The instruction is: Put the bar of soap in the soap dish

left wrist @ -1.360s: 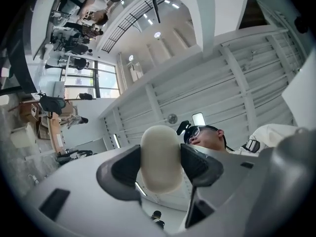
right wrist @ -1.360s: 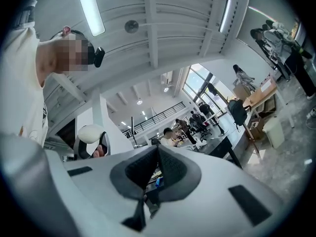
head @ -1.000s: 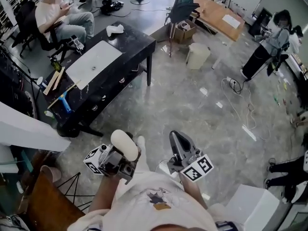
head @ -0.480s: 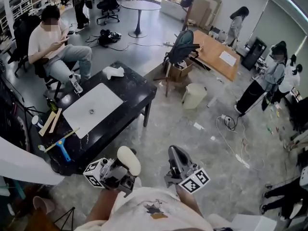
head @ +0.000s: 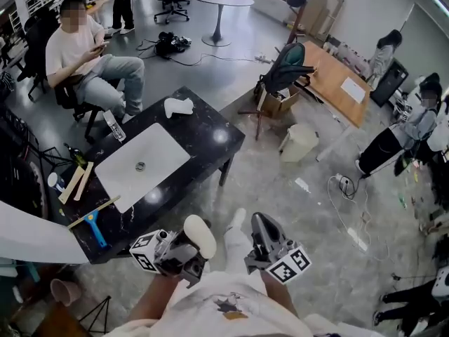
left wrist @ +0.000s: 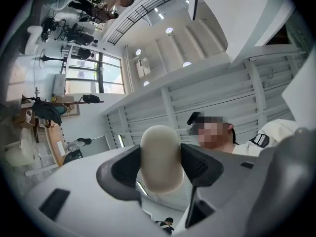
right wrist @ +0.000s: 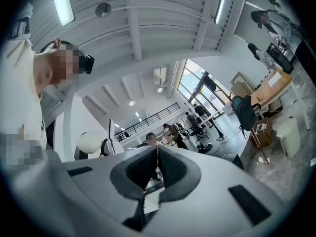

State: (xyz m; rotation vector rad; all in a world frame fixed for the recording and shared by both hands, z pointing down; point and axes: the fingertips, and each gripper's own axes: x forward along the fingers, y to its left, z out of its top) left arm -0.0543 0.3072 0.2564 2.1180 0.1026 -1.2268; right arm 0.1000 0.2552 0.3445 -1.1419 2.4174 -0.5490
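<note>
A cream oval bar of soap (head: 200, 236) is clamped between the jaws of my left gripper (head: 189, 250), held close to my chest and pointing upward. In the left gripper view the soap (left wrist: 160, 157) fills the gap of the left gripper (left wrist: 159, 166) against the ceiling. My right gripper (head: 261, 225) is beside it, shut and empty; its pads meet in the right gripper view (right wrist: 157, 166), where the soap (right wrist: 91, 143) shows at left. A white object (head: 177, 106) lies on the far corner of the black table (head: 214, 137); its shape is unclear.
The table holds a white inset basin (head: 144, 163), a bottle (head: 115, 126), wooden sticks (head: 77, 182) and a blue-handled tool (head: 95, 229). A seated person (head: 84, 48) is behind it. A white bin (head: 300, 142) and cables (head: 347, 188) lie on the grey floor to the right.
The head view has shifted so the black table sits nearer the middle. Both grippers stay at my chest, the left still holding the soap, the right still shut.
</note>
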